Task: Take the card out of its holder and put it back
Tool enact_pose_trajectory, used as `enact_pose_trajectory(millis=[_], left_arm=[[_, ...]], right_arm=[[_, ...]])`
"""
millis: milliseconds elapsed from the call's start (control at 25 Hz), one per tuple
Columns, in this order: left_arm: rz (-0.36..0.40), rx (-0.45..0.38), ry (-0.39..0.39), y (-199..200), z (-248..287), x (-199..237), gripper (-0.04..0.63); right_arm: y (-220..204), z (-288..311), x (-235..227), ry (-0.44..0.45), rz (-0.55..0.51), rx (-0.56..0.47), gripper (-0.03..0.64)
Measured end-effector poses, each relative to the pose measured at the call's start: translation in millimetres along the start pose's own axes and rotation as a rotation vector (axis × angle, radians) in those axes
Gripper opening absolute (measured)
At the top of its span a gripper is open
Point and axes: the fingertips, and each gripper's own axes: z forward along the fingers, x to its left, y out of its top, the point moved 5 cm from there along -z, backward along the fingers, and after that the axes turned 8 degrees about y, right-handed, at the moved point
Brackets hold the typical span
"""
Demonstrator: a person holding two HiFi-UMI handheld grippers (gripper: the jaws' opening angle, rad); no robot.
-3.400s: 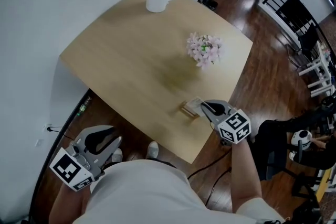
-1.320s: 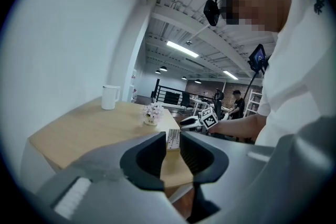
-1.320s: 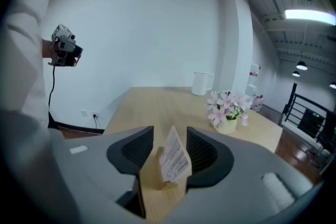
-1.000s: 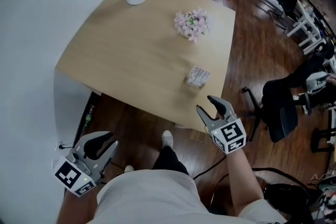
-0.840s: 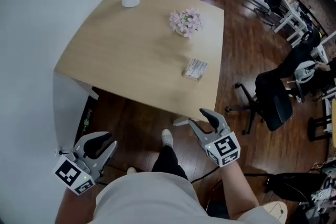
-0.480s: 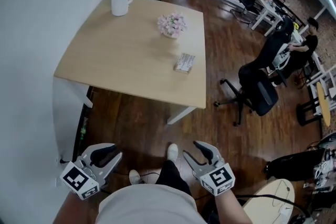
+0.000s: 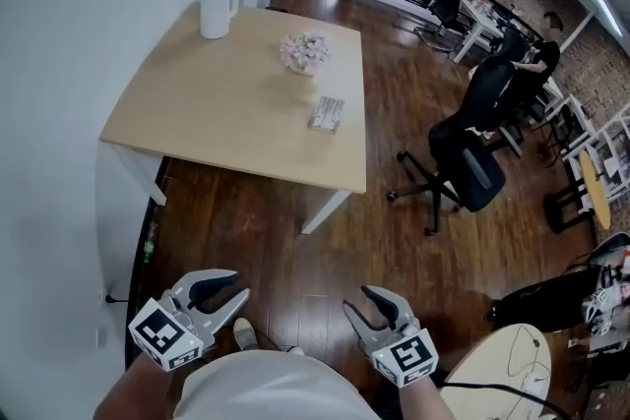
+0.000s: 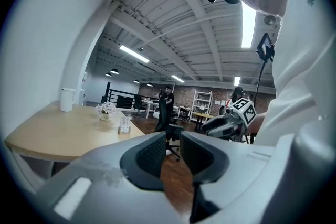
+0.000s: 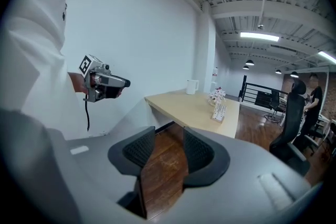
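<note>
The card stands in its small holder (image 7: pixel 328 113) near the right edge of the wooden table (image 7: pixel 212 118), far from both grippers. The holder also shows small in the left gripper view (image 8: pixel 124 124) and the right gripper view (image 9: pixel 219 110). My left gripper (image 7: pixel 234 288) hangs over the wooden floor close to my body, open and empty (image 8: pixel 172 147). My right gripper (image 7: pixel 356 302) hangs beside it, and its jaws are closing with nothing between them (image 9: pixel 169 149).
A white jug (image 7: pixel 217 12) and a small pot of pink flowers (image 7: pixel 303 52) stand on the table. A black office chair (image 7: pixel 465 162) stands to the table's right. A round pale table (image 7: pixel 517 364) lies at the lower right. People sit at far desks.
I have backed away from the table, so it looks smaller and farther. Both grippers came back with me; the right one left the table's near edge.
</note>
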Motion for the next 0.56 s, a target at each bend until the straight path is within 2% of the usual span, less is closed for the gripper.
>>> enact_pose_trajectory(millis=[360, 560], left_arm=[[0.019, -0.006, 0.006, 2.7, 2.0, -70.0, 0.089], [0.012, -0.01, 0.025, -1.5, -1.2, -105.4, 0.089]], right_arm=[[-18.6, -57.8, 13.5, 0.024, -0.019, -0.044, 0.166], [-33.0, -85.5, 20.4, 0.033, 0.008, -0.038, 0.163]])
